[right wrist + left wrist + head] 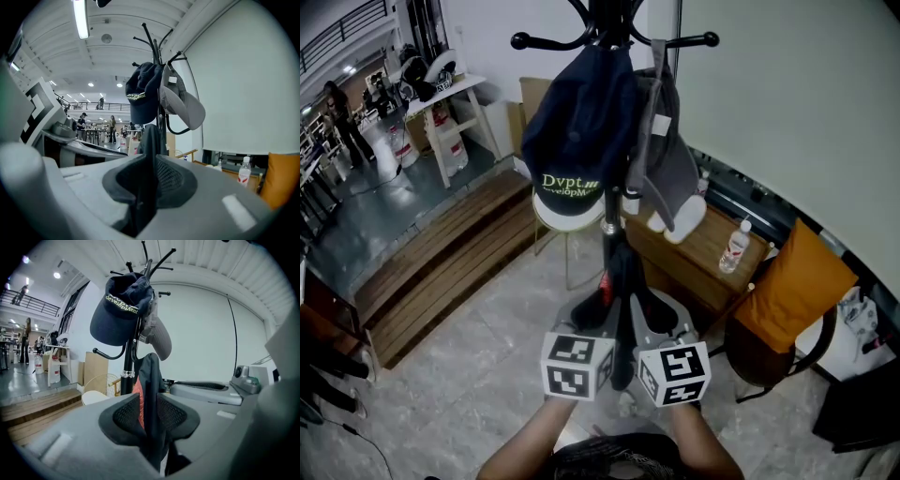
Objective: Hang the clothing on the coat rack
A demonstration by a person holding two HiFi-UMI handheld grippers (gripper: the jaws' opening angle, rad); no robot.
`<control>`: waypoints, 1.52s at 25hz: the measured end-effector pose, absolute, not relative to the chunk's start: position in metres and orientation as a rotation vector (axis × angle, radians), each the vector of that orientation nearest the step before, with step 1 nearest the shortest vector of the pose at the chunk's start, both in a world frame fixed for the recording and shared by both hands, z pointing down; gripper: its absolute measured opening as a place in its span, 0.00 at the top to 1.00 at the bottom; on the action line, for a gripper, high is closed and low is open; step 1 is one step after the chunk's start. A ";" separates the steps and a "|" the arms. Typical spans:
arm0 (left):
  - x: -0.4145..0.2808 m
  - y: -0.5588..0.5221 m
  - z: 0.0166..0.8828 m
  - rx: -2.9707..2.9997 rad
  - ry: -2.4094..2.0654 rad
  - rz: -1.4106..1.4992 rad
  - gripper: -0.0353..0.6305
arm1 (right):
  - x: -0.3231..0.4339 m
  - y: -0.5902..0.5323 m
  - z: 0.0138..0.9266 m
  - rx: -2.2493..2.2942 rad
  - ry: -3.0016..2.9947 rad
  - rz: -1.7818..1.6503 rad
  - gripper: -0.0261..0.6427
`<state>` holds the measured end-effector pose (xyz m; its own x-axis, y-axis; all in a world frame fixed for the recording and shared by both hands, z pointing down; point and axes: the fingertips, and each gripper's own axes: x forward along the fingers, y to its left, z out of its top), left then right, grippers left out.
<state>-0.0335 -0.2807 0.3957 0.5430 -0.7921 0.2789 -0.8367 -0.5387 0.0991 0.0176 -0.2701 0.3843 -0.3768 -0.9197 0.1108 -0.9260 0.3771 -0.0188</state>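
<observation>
At the left, my left tongs (150,417) are pinched on a fold of the dark garment (623,291), with a strip of red showing against one pad. Just beside them, my right tongs (147,180) are clamped on the same cloth, so it stands bunched between the two, low in front of the coat rack (612,232) pole. Higher on the rack I see a navy cap (577,131) and, to its right, a grey cap (670,169).

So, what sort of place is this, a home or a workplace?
Most likely a big open workshop or lab hall, not a home: there's a railed mezzanine walkway, a long ceiling strip light, and people standing at work tables in the background.
</observation>
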 end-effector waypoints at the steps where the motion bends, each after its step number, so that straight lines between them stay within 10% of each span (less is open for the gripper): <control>1: -0.033 -0.278 0.396 2.561 -1.370 0.295 0.81 | 0.017 -0.268 0.385 1.702 -2.536 0.120 0.89; 38: -0.043 -0.214 0.375 2.638 -1.354 0.250 0.94 | -0.007 -0.204 0.367 1.668 -2.544 0.050 0.95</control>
<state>-0.0432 -0.2137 0.3746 0.5747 -0.7873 0.2233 -0.8151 -0.5750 0.0703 -0.0069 -0.2043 0.3671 -0.3955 -0.9129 0.1013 -0.9162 0.3999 0.0271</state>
